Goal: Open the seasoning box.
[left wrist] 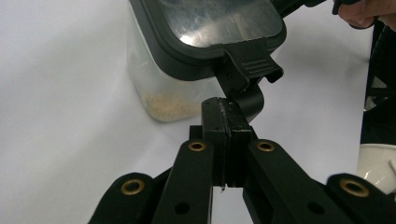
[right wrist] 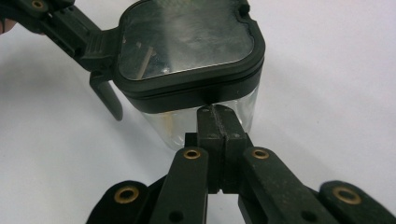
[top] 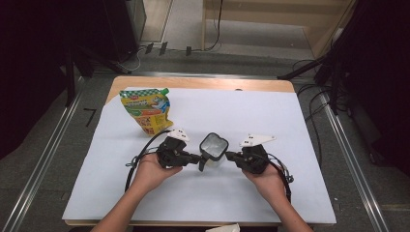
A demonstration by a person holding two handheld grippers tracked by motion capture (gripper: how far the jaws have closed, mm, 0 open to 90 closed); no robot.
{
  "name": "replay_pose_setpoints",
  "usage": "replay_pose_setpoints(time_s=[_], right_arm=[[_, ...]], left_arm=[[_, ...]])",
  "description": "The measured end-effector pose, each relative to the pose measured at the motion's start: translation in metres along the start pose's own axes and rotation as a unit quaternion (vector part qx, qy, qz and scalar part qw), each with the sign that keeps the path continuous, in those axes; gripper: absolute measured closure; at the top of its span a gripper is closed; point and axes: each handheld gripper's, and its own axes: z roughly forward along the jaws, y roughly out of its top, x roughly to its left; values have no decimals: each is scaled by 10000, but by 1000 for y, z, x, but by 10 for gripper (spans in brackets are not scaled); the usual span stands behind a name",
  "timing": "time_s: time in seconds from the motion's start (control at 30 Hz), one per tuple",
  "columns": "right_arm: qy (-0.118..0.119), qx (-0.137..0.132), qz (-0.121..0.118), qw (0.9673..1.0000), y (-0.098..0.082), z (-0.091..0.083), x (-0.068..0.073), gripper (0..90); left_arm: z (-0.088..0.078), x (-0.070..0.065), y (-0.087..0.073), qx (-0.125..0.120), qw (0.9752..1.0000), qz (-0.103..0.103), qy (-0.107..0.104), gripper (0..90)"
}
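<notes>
The container (top: 213, 147) stands upright near the middle of the white table cover (top: 290, 193), its lid facing up and its black clip handle (top: 201, 164) hanging off toward seven o'clock in the high view. It is a clear, squarish box with rounded corners, a black-rimmed lid and pale crumbs at the bottom. The left gripper (top: 196, 158), at nine o'clock of it, has its jaws pressed together at the handle, and the right gripper (top: 228, 155), at three o'clock, has its jaws together against the wall under the lid rim.

I see both forearms coming in low. My left hand-held gripper (top: 195, 158) points right, its jaws pressed together. My right hand-held gripper (top: 230, 155) points left toward it, jaws likewise closed tight. Both hands wrap the bodies.
</notes>
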Motion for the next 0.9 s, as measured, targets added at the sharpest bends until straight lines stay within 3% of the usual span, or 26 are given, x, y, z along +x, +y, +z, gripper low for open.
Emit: replay_pose_setpoints(time_s=[0.2, 0.27, 0.67, 0.9], right_arm=[[-122, -68, 39, 9999, 1, 2, -4, 900], [-198, -74, 191, 9996, 3, 4, -7, 900], [-372, -100, 288, 9988, 5, 4, -18, 900], [-367, -150, 429, 9983, 1, -8, -20, 900]], left_arm=[[7, -8, 3, 14, 9999, 103, 48, 900], [10, -12, 4, 13, 9998, 167, 45, 900], [40, -35, 13, -25, 9988, 349, -336, 900], [41, -37, 16, 40, 9981, 365, -486, 900]])
